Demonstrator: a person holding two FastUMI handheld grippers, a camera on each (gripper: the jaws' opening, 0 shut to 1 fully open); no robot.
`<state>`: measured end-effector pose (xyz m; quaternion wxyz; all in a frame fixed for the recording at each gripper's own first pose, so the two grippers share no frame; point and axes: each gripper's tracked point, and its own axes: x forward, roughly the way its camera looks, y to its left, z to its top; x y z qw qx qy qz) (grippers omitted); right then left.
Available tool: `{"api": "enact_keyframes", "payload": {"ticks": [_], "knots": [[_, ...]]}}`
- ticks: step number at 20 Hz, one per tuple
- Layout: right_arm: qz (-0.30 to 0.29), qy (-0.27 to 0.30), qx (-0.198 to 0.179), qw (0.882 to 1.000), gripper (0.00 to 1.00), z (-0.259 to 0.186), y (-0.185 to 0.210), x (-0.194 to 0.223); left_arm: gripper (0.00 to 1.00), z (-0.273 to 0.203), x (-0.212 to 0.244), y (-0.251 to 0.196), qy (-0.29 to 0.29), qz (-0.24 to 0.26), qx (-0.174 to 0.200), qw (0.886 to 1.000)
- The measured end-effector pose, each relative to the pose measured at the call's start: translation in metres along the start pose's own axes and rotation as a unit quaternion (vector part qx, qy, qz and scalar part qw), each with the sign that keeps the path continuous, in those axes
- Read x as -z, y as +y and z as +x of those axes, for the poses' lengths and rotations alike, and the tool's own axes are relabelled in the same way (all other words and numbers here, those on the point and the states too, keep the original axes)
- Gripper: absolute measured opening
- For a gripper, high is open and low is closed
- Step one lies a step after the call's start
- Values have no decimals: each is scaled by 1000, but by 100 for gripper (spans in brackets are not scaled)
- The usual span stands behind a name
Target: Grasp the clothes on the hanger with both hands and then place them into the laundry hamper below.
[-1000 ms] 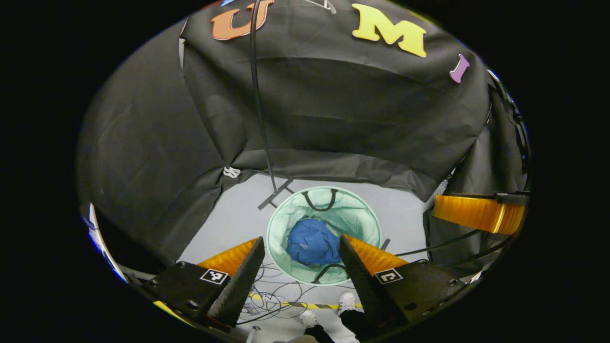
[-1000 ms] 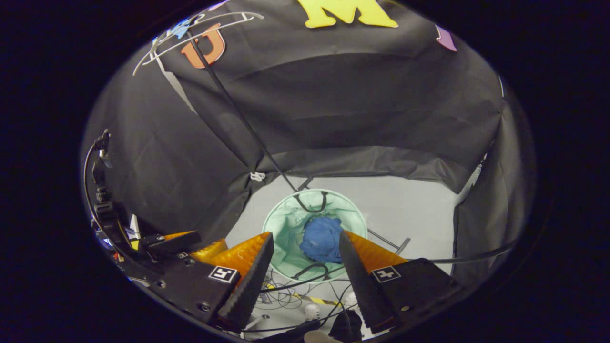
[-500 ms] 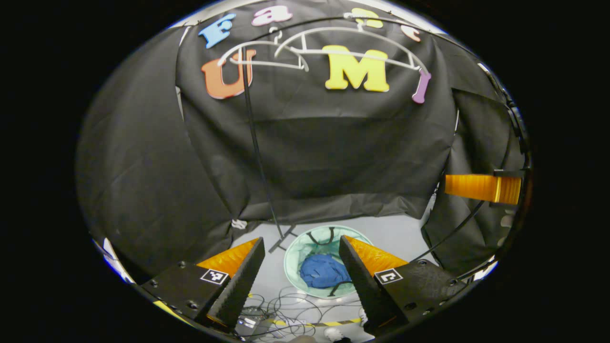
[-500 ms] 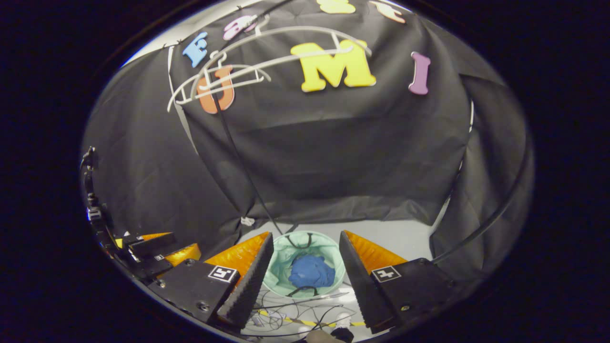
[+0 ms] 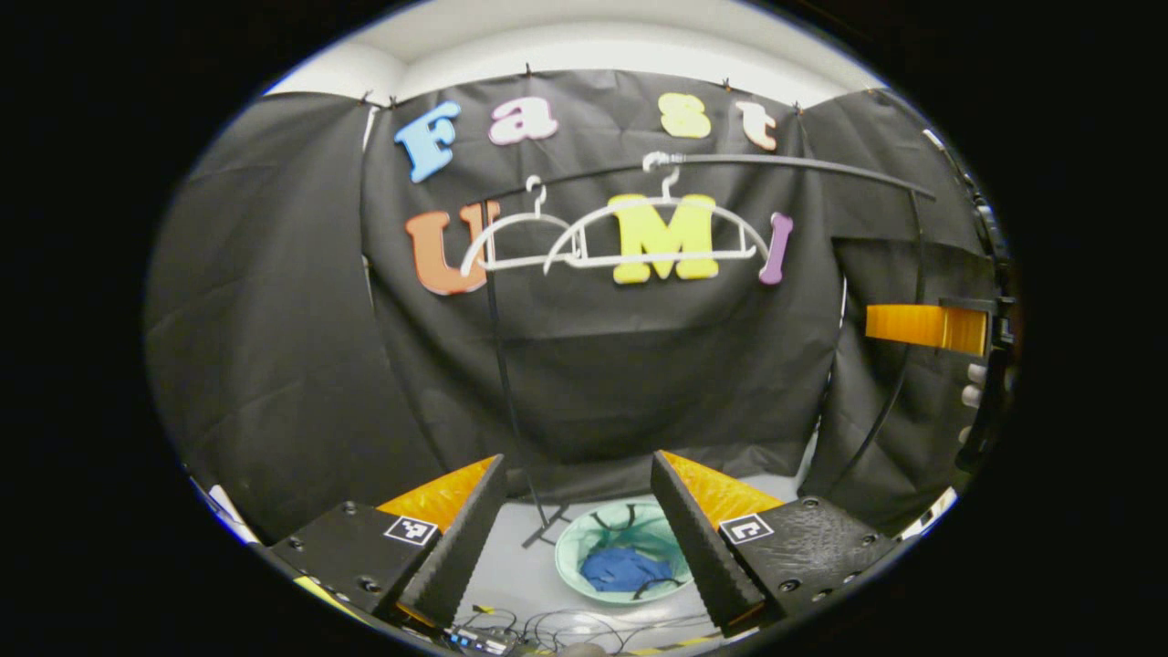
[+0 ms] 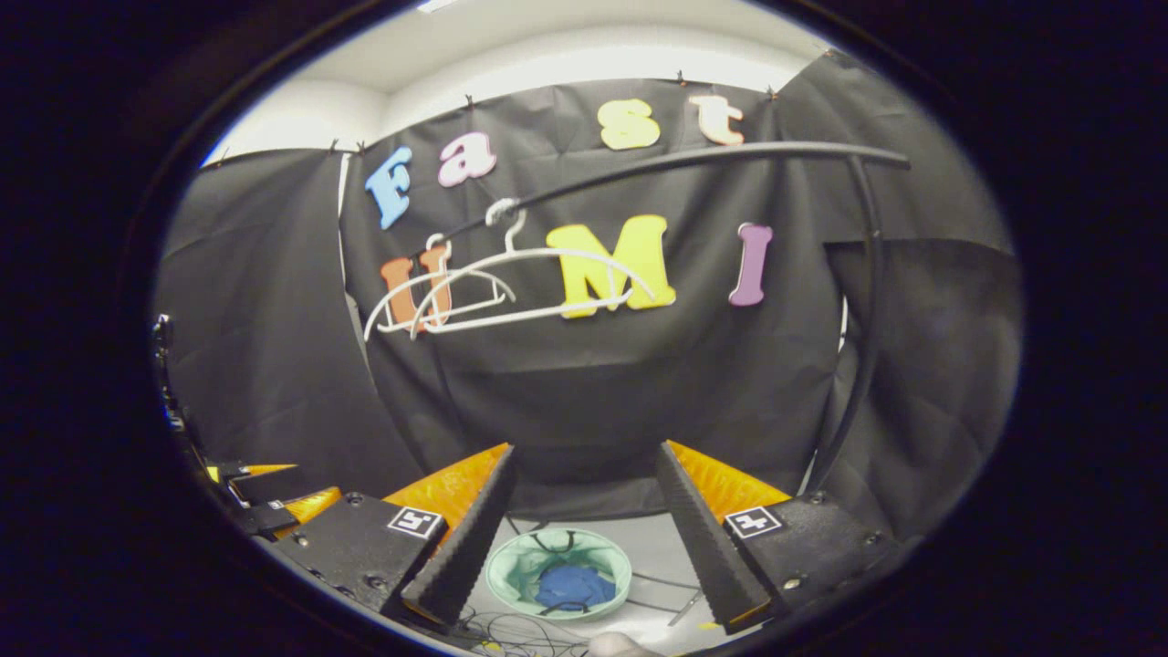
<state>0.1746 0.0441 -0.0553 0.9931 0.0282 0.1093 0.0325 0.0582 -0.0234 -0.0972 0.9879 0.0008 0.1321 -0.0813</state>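
Both grippers are raised and face the black booth wall, and neither holds anything. The left gripper (image 5: 578, 538) has its jaws spread wide apart with only air between them. The right gripper (image 6: 584, 529) is likewise spread wide and empty; in the left gripper view it also appears at the far right edge, with fingertips of the hand holding it just visible.

The task looks essentially done. On the floor below, near the foot of the rack, stands the round pale green laundry hamper (image 5: 573, 547), seen from above with its two dark handles. Inside it lies a crumpled blue garment (image 5: 624, 568), resting at the bottom. In the right gripper view the same hamper (image 6: 511, 568) sits between the jaws, with the blue garment (image 6: 568, 585) in its middle.

Higher up, a dark clothes rail (image 6: 693, 157) crosses in front of the wall. Two white hangers (image 5: 639, 233) hang from it side by side, both bare, with no clothing left on them. Loose cables (image 5: 547, 628) lie on the floor in front of the hamper.

Judging from this, nothing remains to be moved; only drawing the grippers away may be left.
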Motion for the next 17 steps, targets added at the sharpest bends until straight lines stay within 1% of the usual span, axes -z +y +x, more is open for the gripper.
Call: {"api": "enact_keyframes", "payload": {"ticks": [1,3,6,8,11,12,14,17], "knots": [[-3,-15,-2,1000,98,-6,2,-13,92,-5,-12,0,-15,-2,-1,1000],[-2,-38,-13,999,99,-27,5,-35,92,-22,-41,-5,-45,-4,-2,999],[-18,-64,-28,997,98,-58,-2,-62,92,-51,-68,-14,-75,-12,-9,997],[-23,-81,-36,996,98,-78,-7,-80,92,-70,-83,-15,-92,-9,-21,995],[-24,-108,-38,993,99,-104,-25,-103,92,-102,-95,-23,-111,-6,-42,993],[-21,-114,-38,993,98,-115,-37,-105,92,-110,-98,-26,-116,-6,-49,992],[-12,-120,-47,992,98,-131,-49,-109,92,-128,-98,-33,-119,-8,-65,991],[-19,-138,-43,989,98,-152,-74,-113,92,-149,-98,-39,-124,-13,-97,987]]}}
